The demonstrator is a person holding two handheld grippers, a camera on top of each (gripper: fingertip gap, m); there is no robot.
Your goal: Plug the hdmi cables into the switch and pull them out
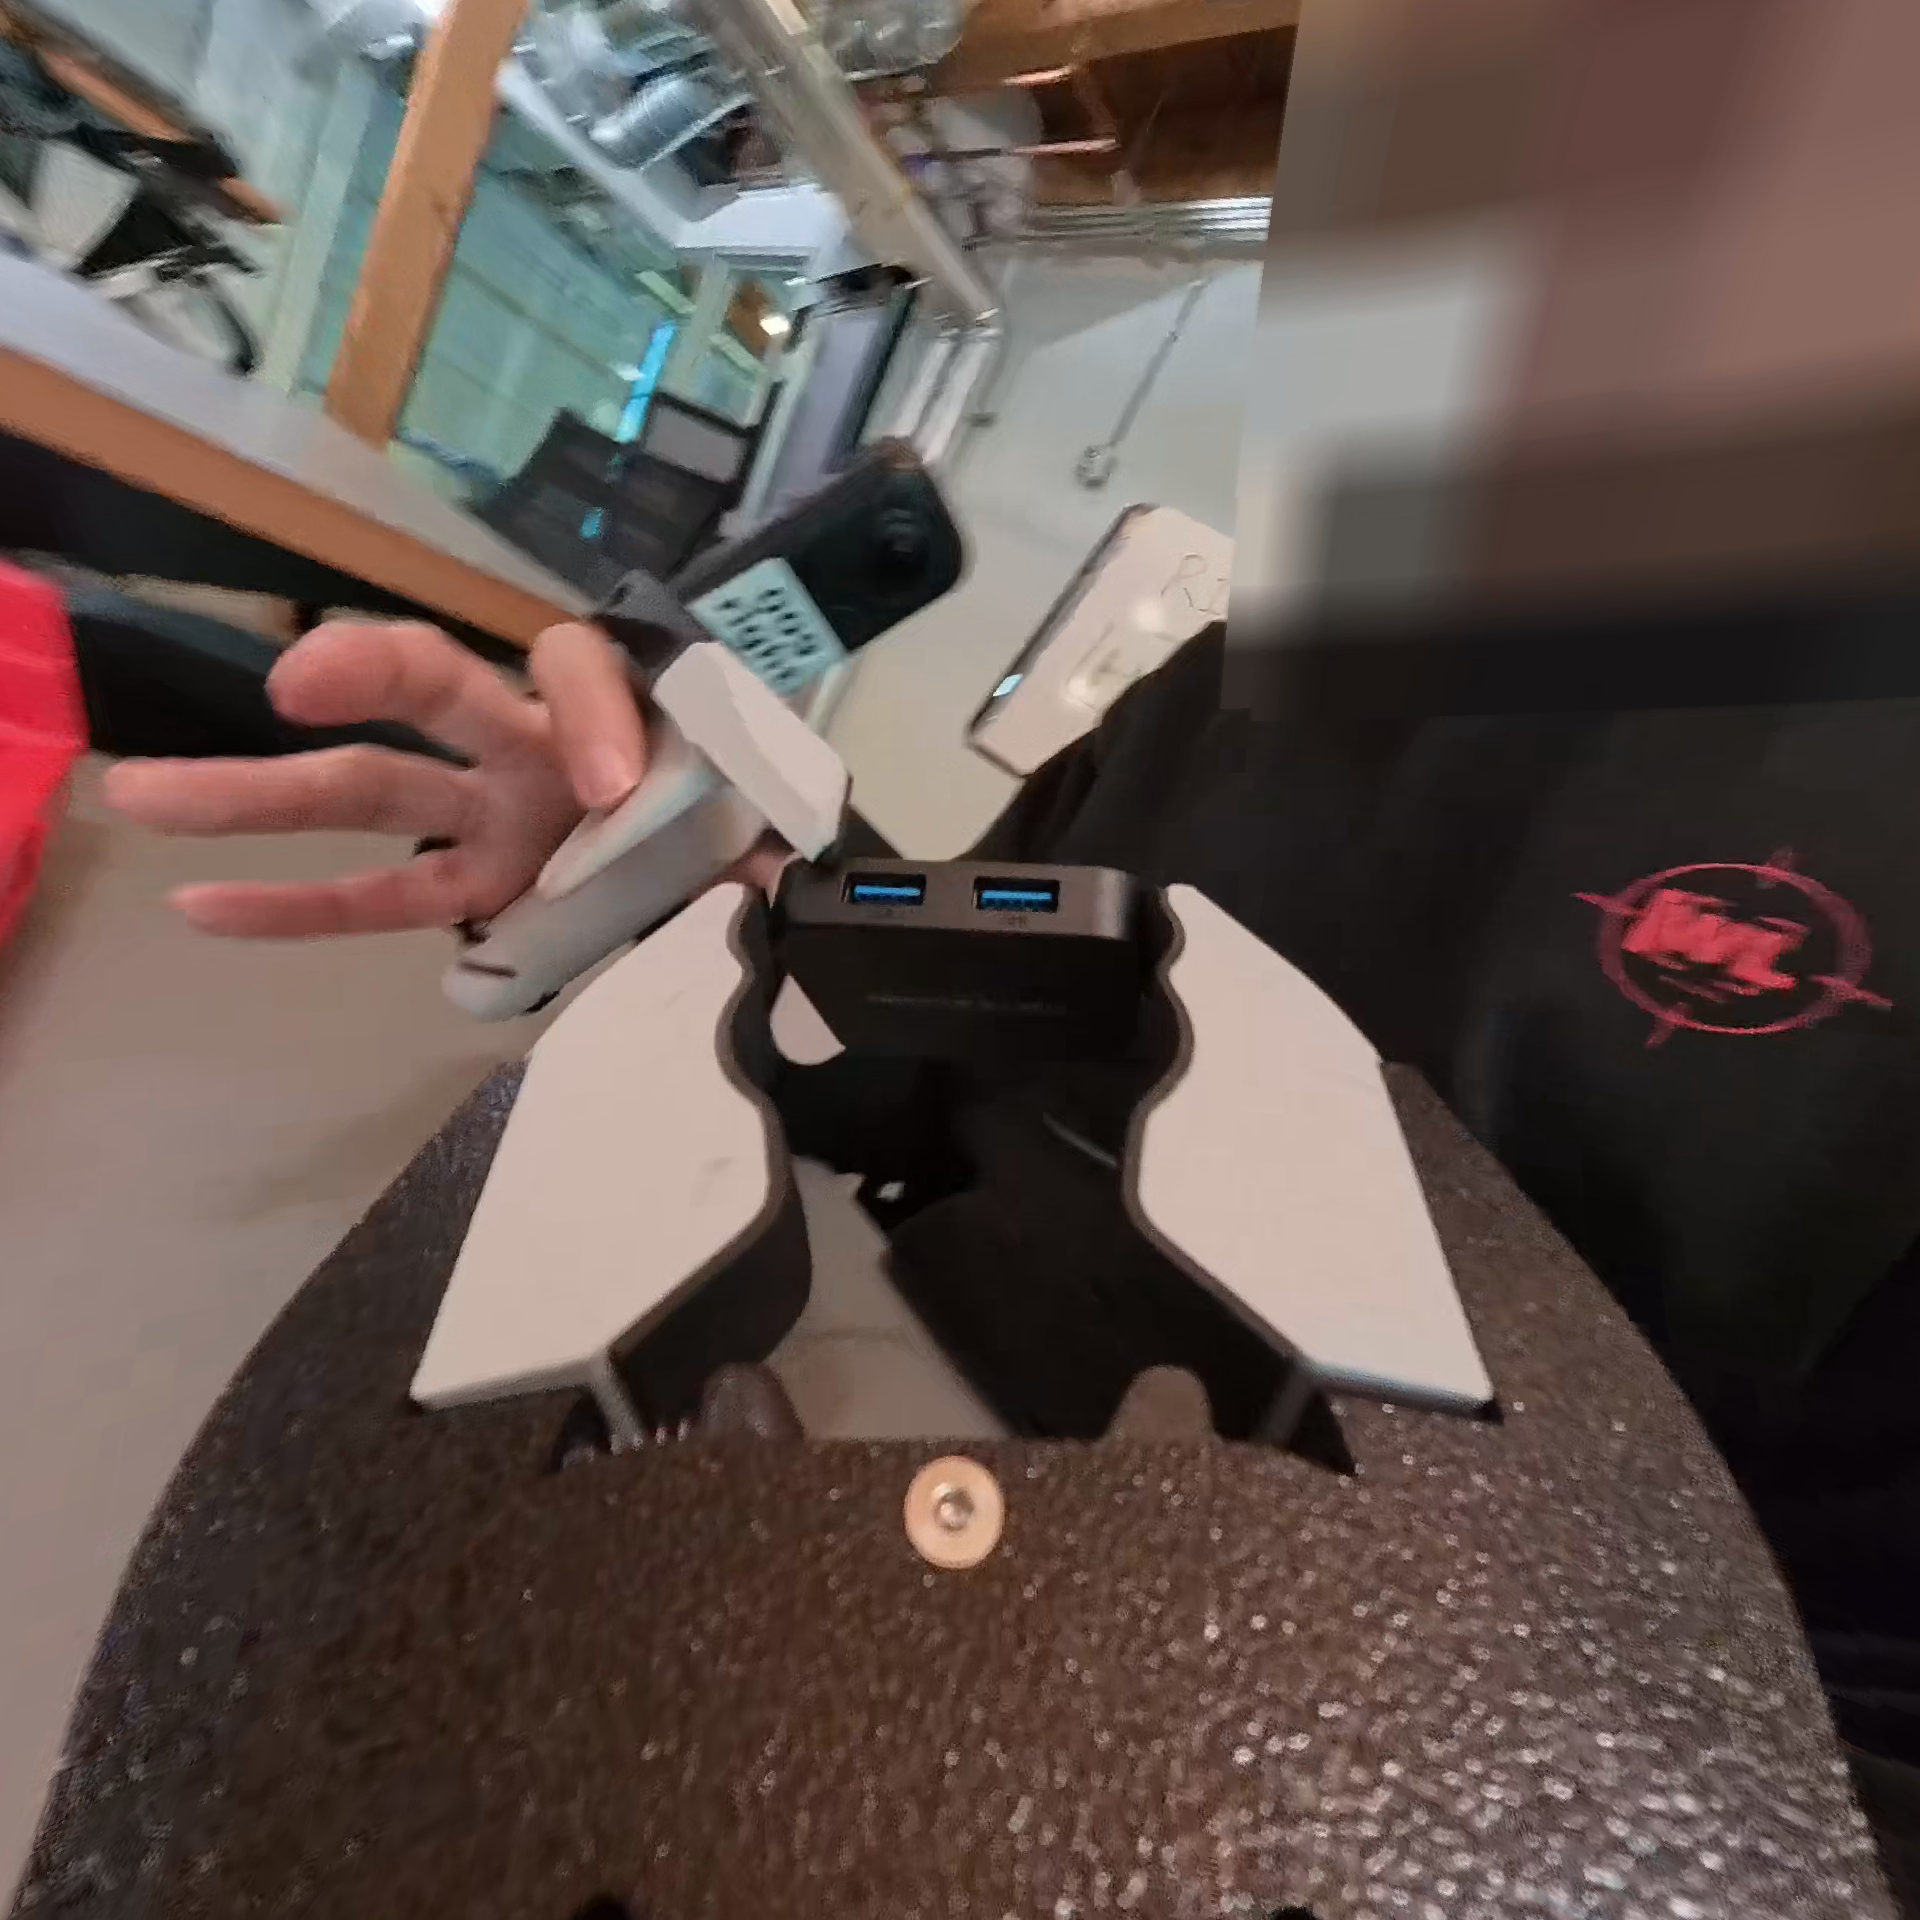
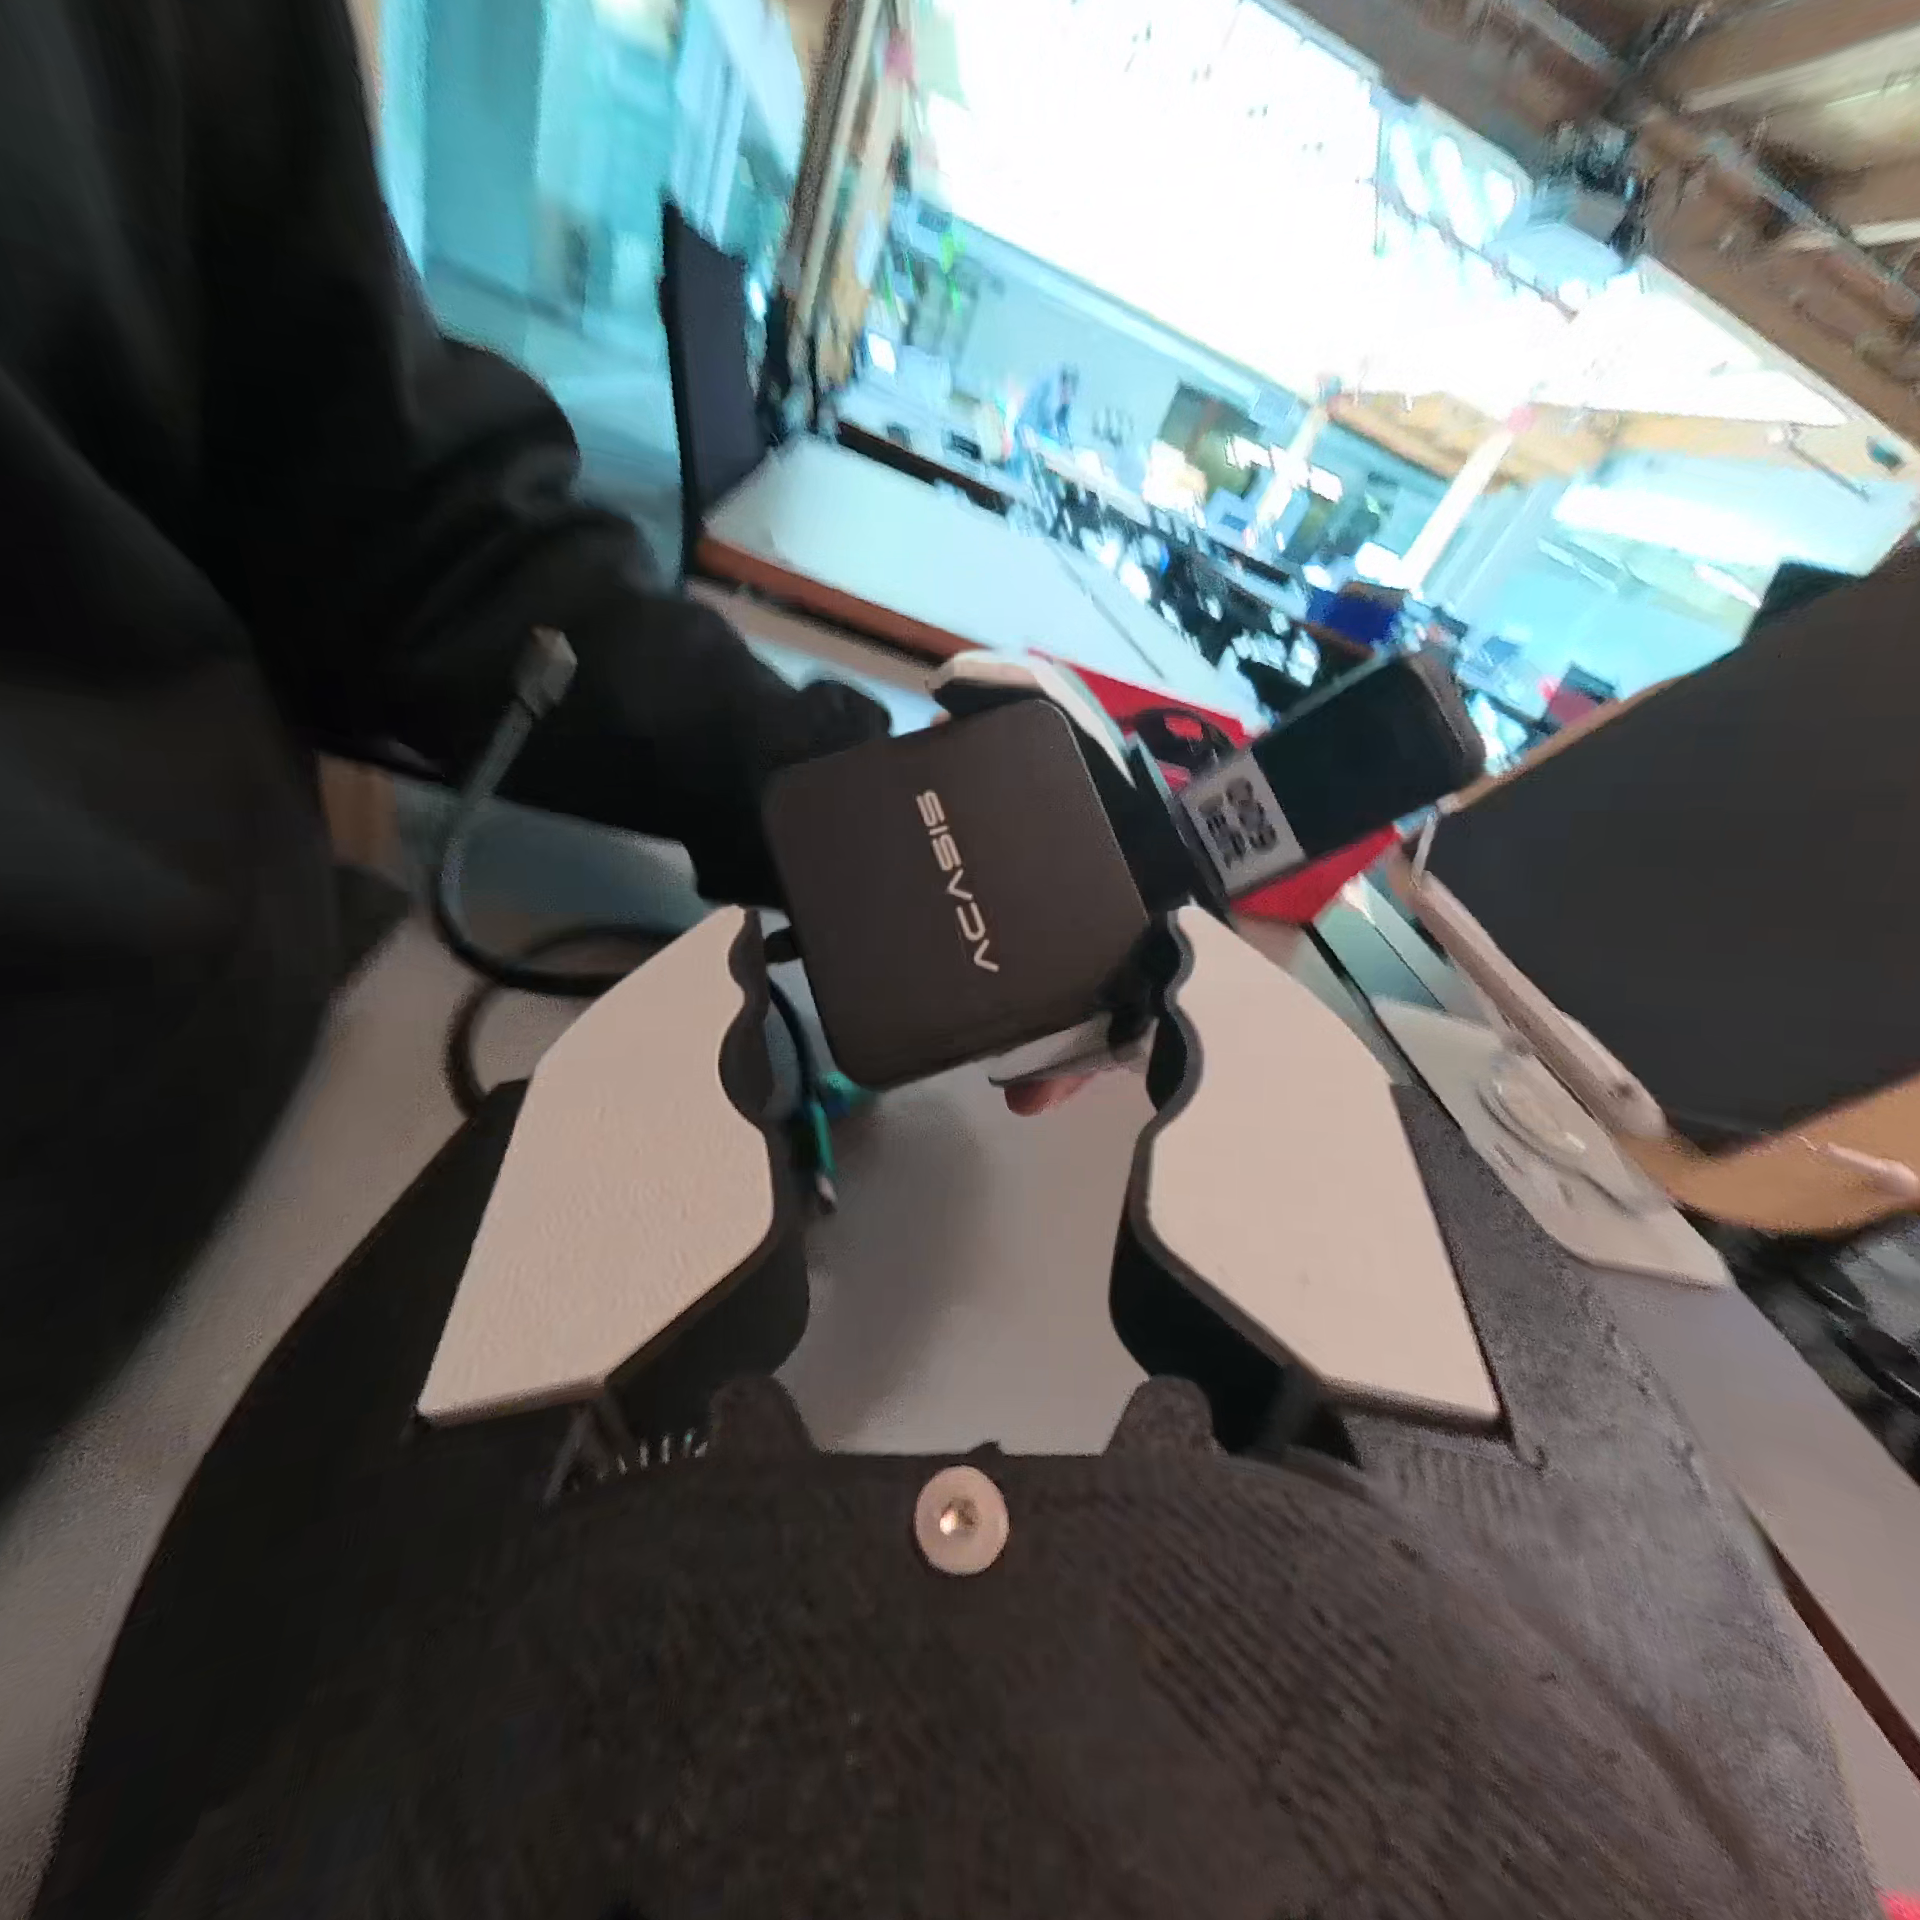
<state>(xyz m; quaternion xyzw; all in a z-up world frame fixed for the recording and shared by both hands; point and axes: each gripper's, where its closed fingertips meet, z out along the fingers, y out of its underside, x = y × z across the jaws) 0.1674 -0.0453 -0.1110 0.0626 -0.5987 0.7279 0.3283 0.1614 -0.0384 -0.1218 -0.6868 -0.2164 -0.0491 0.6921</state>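
Observation:
The black switch box [image 1: 966, 961] has two blue ports facing up. My left gripper [image 1: 961, 914] is shut on its two sides and holds it above the table. In the right wrist view the switch [image 2: 956, 894] shows its flat lid, with the left gripper's white fingers [image 2: 997, 670] on its edges. My right gripper [image 2: 961, 935] is open. The switch sits just ahead of its tips. In the left wrist view one right fingertip [image 1: 816, 831] is at the switch's top left corner. A black cable with a free plug [image 2: 551, 665] loops at the left. Another thin cable [image 2: 816, 1132] hangs below the switch.
A grey table [image 1: 208, 1143] lies below both grippers. A red bin [image 1: 31, 748] stands at its left edge. The person's black-clothed body [image 1: 1558, 1143] is close on the right. A dark panel [image 2: 1714, 883] leans at the right of the right wrist view.

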